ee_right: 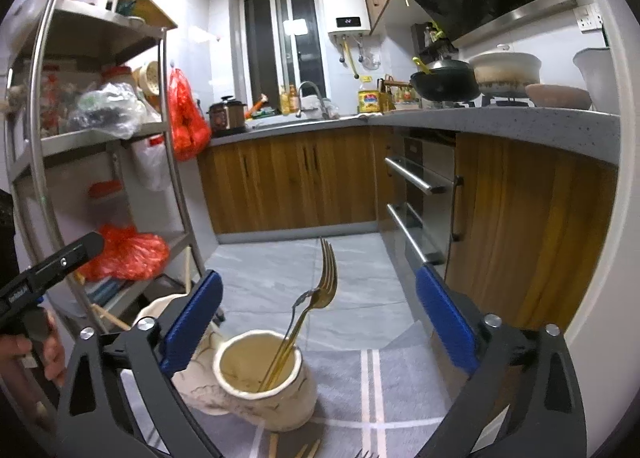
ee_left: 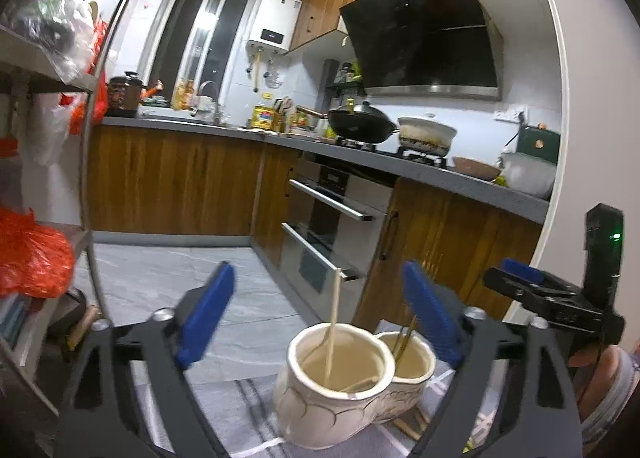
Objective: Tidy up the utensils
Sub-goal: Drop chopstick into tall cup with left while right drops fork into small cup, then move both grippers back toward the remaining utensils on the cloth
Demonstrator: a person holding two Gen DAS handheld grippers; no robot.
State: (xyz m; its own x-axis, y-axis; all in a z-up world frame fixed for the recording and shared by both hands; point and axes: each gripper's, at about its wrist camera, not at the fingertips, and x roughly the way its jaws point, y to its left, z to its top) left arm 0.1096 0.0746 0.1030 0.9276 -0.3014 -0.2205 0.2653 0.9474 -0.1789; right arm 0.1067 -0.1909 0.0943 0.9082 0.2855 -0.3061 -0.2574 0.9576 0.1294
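Note:
A cream two-cup ceramic utensil holder (ee_left: 320, 398) stands on a grey striped cloth (ee_left: 224, 410). Its near cup holds wooden chopsticks (ee_left: 333, 322); the far cup (ee_left: 412, 362) holds thin gold utensils. In the right wrist view the near cup (ee_right: 264, 390) holds gold forks (ee_right: 320, 294), tines up. More utensils (ee_right: 308, 448) lie on the cloth (ee_right: 400, 386) at the bottom edge. My left gripper (ee_left: 320, 310) is open and empty above the holder. My right gripper (ee_right: 320, 322) is open and empty, its jaws on either side of the forks, apart from them.
A metal shelf rack (ee_right: 100, 138) with red bags stands at the left. Wooden cabinets and an oven (ee_right: 424, 194) run along the right under a grey counter (ee_right: 500, 122) with wok and pots. The other gripper's body (ee_left: 560, 298) shows at the right.

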